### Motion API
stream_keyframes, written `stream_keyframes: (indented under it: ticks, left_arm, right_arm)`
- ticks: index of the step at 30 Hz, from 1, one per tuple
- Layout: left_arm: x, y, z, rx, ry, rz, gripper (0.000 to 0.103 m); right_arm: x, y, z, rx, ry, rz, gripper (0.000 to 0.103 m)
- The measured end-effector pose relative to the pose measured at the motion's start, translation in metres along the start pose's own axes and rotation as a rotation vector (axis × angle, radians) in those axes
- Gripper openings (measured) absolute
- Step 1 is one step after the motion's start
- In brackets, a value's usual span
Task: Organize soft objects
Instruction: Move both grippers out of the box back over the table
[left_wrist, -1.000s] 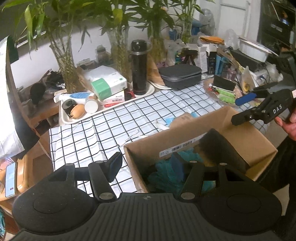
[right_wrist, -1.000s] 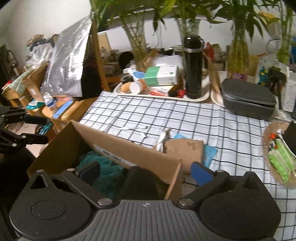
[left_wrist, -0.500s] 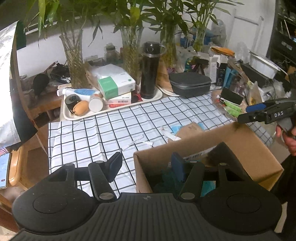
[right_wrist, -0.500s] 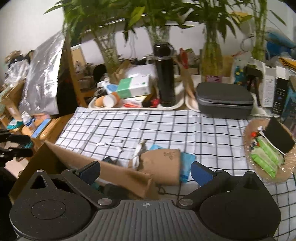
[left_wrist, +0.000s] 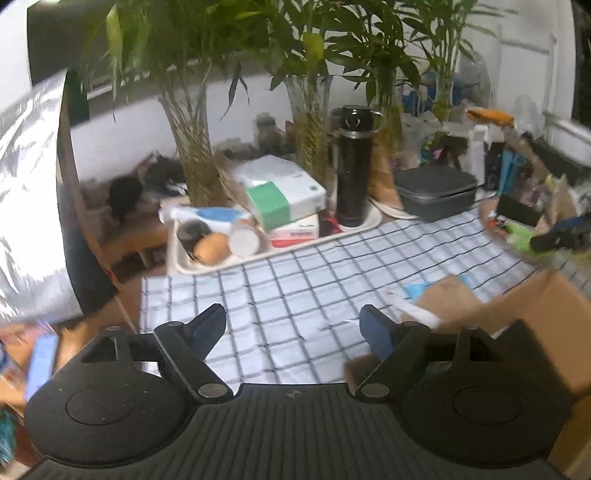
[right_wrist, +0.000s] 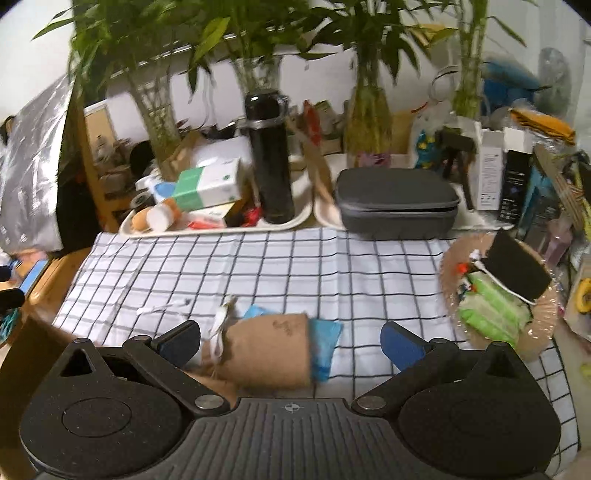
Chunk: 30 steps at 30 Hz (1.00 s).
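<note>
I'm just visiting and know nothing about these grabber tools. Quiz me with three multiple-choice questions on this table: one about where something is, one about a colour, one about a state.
1. Where does the black flask stand?
A. on a tray at the back of the table
B. in the cardboard box
C. on the floor

2. What colour is the drawstring pouch?
A. red
B. tan
C. black

3. How is the right gripper?
A. shut on the pouch
B. shut on nothing
C. open

Answers: 1 A, it stands upright on the pale tray. 2 B, tan cloth with a white cord. 3 C, its blue-padded fingers sit wide apart, holding nothing.
</note>
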<state>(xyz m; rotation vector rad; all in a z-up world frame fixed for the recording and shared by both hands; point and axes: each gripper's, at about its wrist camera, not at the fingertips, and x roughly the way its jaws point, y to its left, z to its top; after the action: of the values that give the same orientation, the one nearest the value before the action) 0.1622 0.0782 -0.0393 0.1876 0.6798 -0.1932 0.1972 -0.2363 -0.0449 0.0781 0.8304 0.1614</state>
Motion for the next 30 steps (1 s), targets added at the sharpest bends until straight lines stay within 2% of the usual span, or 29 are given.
stream_keyframes:
  ticks: [3,9,12,17,19,24,28,30]
  left_arm:
    - [0.009,0.003,0.003,0.019,0.000,-0.004,0.081]
    - [0.034,0.011,0.012,0.038,-0.001,-0.026,0.081]
    - [0.052,0.017,0.014,0.013,0.007,-0.025,0.081]
    - [0.089,0.029,0.010,-0.028,0.070,-0.048,0.081]
    - [0.099,0.031,0.006,-0.027,0.082,-0.059,0.081]
    - [0.119,0.032,0.006,-0.019,0.102,-0.134,0.081]
    - [0.134,0.030,0.007,0.004,0.108,-0.276,0.081]
    - [0.140,0.029,0.007,0.022,0.106,-0.313,0.081]
  right_arm:
    - [0.005,-0.004,0.002,-0.004,-0.012,-0.015,0.103]
    - [0.021,-0.016,0.007,0.002,0.036,-0.055,0.103]
    - [0.025,-0.021,0.006,0.028,0.050,-0.021,0.103]
    - [0.034,-0.024,0.004,0.055,0.047,0.059,0.103]
    - [0.038,-0.023,0.005,0.048,0.038,0.055,0.103]
    - [0.053,-0.024,0.011,0.035,0.031,0.015,0.103]
    - [0.065,-0.029,0.015,0.044,0.046,-0.013,0.103]
    - [0.068,-0.033,0.017,0.056,0.045,-0.012,0.103]
